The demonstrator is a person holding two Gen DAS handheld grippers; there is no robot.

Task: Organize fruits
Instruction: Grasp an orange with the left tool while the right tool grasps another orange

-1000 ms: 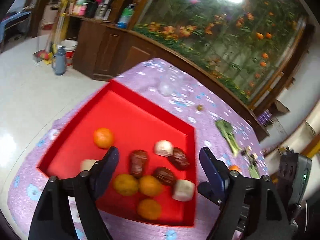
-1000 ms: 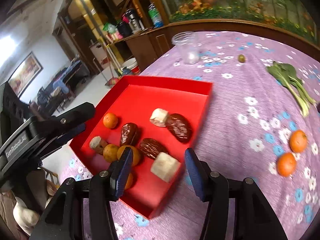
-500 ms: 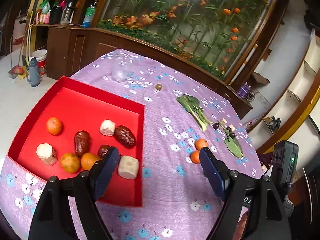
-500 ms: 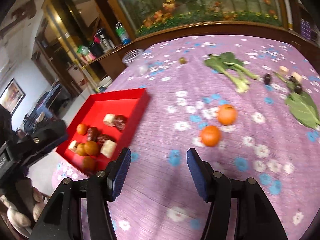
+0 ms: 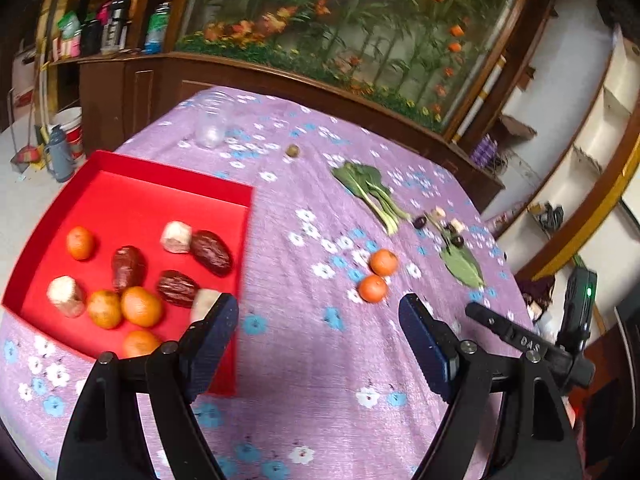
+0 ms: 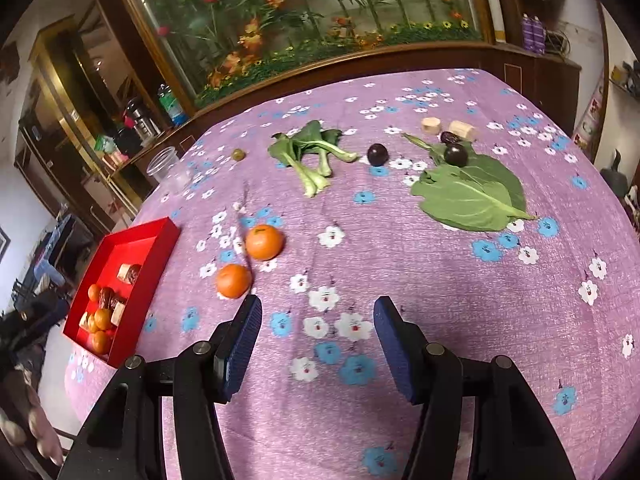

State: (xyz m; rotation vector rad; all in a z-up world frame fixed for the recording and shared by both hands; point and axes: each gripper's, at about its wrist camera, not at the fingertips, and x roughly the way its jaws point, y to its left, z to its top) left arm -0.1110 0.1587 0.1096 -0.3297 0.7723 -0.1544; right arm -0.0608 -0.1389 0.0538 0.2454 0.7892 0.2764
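Note:
A red tray (image 5: 132, 178) (image 6: 160, 240) on the purple flowered cloth holds several tangerines, dark dates and pale root chunks. Two loose tangerines (image 5: 374, 288) (image 6: 264, 242) lie on the cloth to its right. Further back lie dark plums (image 6: 377, 154), a date and two pale chunks (image 6: 431, 125). My left gripper (image 5: 320, 328) hovers open and empty at the tray's near right corner. My right gripper (image 6: 316, 328) hangs open and empty just in front of the nearer tangerine (image 6: 233, 280). The right gripper's body (image 5: 520, 344) shows at the right of the left wrist view.
A bok choy (image 6: 314, 156), a big green leaf (image 6: 472, 196), a small green fruit (image 6: 238, 155) and a clear plastic cup (image 6: 166, 168) lie on the cloth. A wooden cabinet with a planted glass tank (image 5: 320, 40) stands behind the table.
Both grippers have swung to the right, away from over the tray toward the loose tangerines. The tray slid to the left edge of the right wrist view. Both stayed open and empty.

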